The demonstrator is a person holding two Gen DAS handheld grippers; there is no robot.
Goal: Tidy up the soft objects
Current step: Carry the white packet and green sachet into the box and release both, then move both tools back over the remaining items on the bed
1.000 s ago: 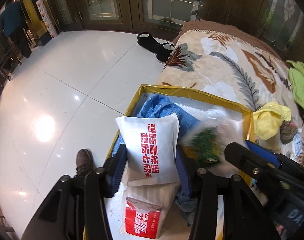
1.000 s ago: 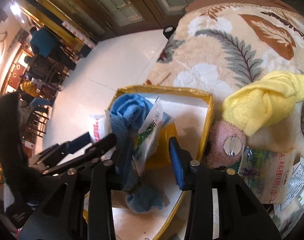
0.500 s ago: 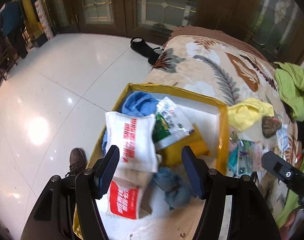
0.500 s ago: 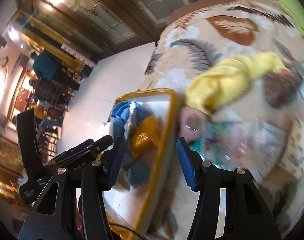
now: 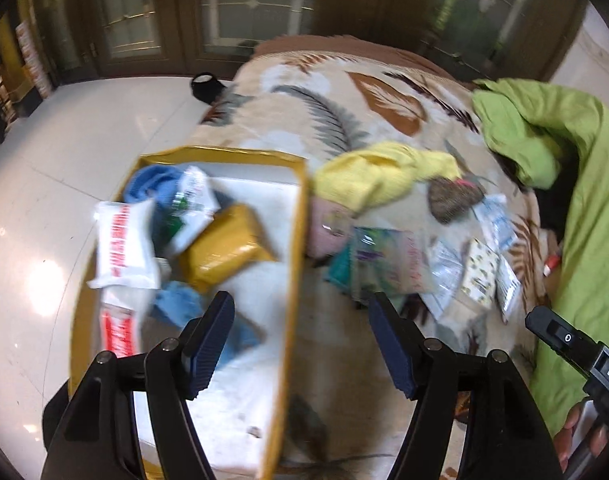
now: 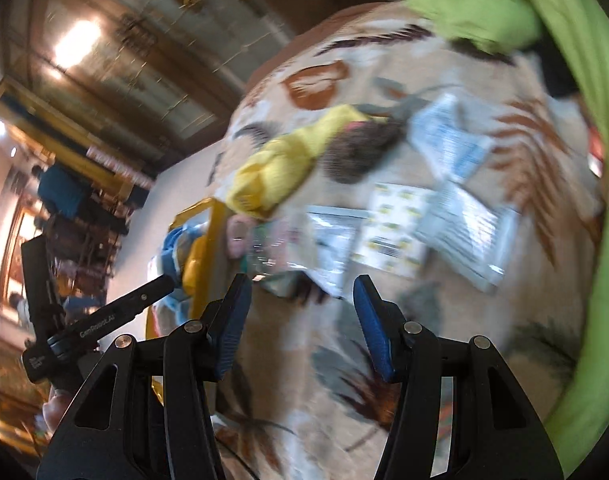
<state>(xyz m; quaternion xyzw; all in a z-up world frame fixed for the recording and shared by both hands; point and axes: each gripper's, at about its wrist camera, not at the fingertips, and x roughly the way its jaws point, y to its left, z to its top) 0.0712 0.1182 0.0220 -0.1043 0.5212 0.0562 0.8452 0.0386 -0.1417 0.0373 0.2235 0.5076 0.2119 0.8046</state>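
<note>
Snack packets and cloths fill the gold-rimmed box (image 5: 292,240) on the leaf-patterned bed cover (image 5: 328,112) in our left wrist view: a white packet with red lettering (image 5: 122,246), a blue towel (image 5: 148,182) and a mustard-yellow packet (image 5: 224,250) lie inside. Our left hand-held gripper (image 5: 300,340) hangs over the box's right rim, jaws spread and holding nothing. Just right of the box lie a yellow cloth (image 5: 376,176), a pink round item (image 5: 330,224) and loose flat packets (image 5: 480,276); a green blanket (image 5: 584,184) borders the bed.

From our right wrist view, blurred, the right hand-held gripper (image 6: 302,320) is also spread and holding nothing, above the bed cover near the flat packets (image 6: 392,228). The yellow cloth (image 6: 276,172) touches a dark woolly item (image 6: 360,148); the box's rim (image 6: 212,240) shows at left.
</note>
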